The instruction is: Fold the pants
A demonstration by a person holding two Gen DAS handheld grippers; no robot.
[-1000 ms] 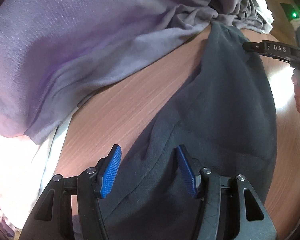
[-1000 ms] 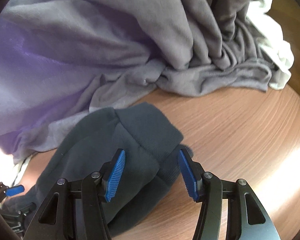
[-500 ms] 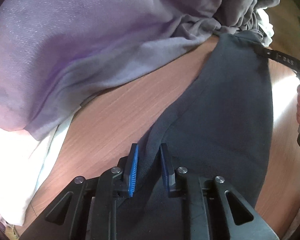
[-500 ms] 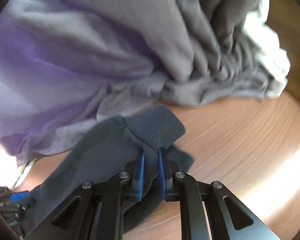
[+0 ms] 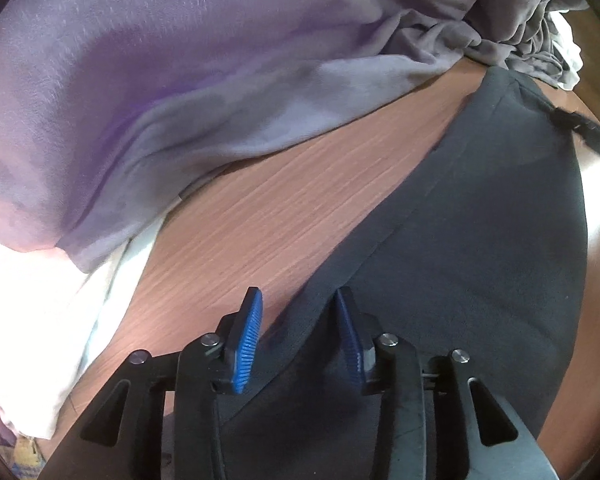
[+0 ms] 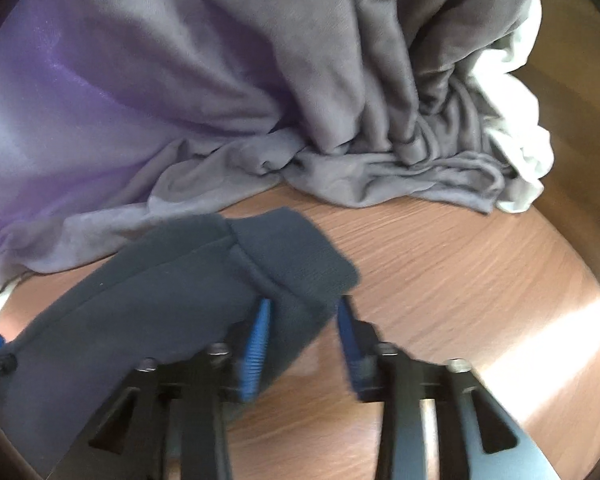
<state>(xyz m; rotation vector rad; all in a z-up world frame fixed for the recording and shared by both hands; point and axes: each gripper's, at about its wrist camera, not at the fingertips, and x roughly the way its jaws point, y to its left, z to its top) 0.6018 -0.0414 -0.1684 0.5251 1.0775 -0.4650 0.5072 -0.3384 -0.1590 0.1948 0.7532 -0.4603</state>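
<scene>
Dark grey pants (image 5: 480, 240) lie stretched out on a wooden table (image 5: 280, 216). In the left wrist view my left gripper (image 5: 298, 304) is open, its blue pads on either side of the pants' folded left edge. In the right wrist view my right gripper (image 6: 304, 312) is open around the ribbed cuff end of the pants (image 6: 296, 256), which rests on the table. The right gripper's black tip also shows at the far right of the left wrist view (image 5: 588, 136).
A big heap of lilac and grey cloth (image 5: 180, 80) lies along the far side of the table; it also fills the top of the right wrist view (image 6: 260, 80). White cloth (image 5: 60, 312) lies at the left, and more white cloth (image 6: 516, 140) at the right.
Both grippers were shut on the pants half a second ago and have now opened. The pants lie flatter and straighter than a second ago.
</scene>
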